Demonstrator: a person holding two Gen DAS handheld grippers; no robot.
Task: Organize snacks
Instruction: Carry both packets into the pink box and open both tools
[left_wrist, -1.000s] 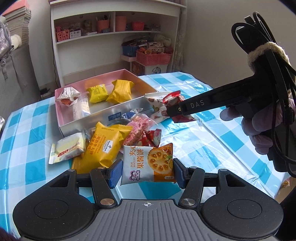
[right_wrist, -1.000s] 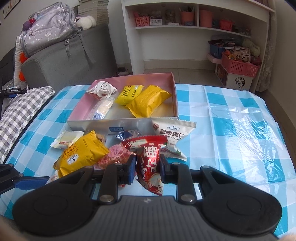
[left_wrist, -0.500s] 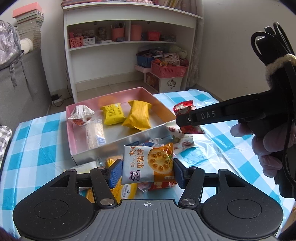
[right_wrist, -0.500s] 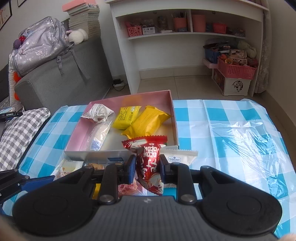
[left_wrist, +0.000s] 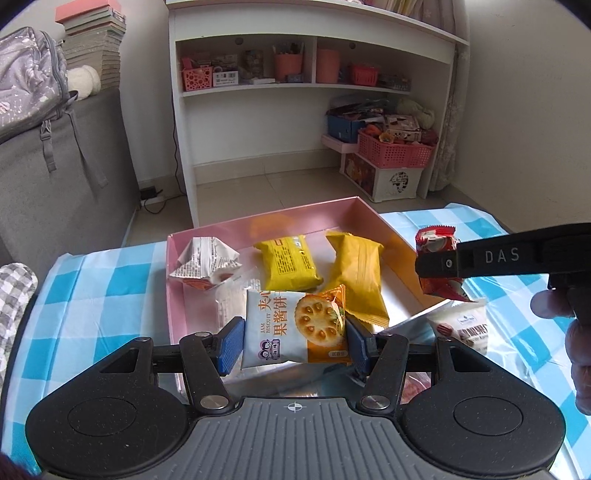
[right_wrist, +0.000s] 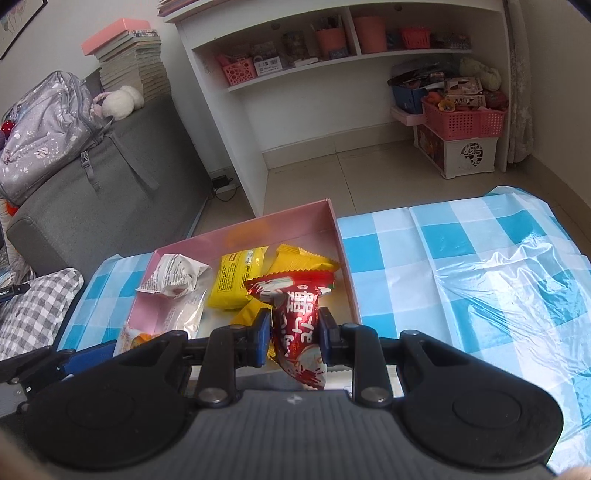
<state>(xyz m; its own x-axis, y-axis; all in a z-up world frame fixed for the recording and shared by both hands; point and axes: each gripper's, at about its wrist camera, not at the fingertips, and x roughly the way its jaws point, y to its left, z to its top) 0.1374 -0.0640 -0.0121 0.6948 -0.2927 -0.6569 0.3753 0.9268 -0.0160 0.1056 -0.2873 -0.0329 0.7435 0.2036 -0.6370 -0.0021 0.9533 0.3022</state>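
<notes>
- Over the near edge of the pink box: left gripper has its jaws part open and clamped on a jam biscuit packet, pads pressing its two short ends.
- Packet's long axis runs straight across between the pads; face up, white on the left with a panda logo, orange on the right with a round biscuit picture.
- Key relation: the packet hangs above the box's near-middle floor, so the drop spot looks to be directly below and slightly forward; a clear wrapper lies under it.
- Right gripper is closed as far as it goes on a red snack packet, pinched at its narrow waist, long axis pointing away from the gripper, crimped top fanned out.
- Red packet sits over the box's right side, near the right wall, above a yellow packet.
- Left gripper looks nearer the box's middle, so I'd guess it releases first.
- Already in the box: white crumpled packet at left, two yellow packets at centre.
- White nut packet lies outside the box, just beside its right near corner on the checked cloth.
</notes>
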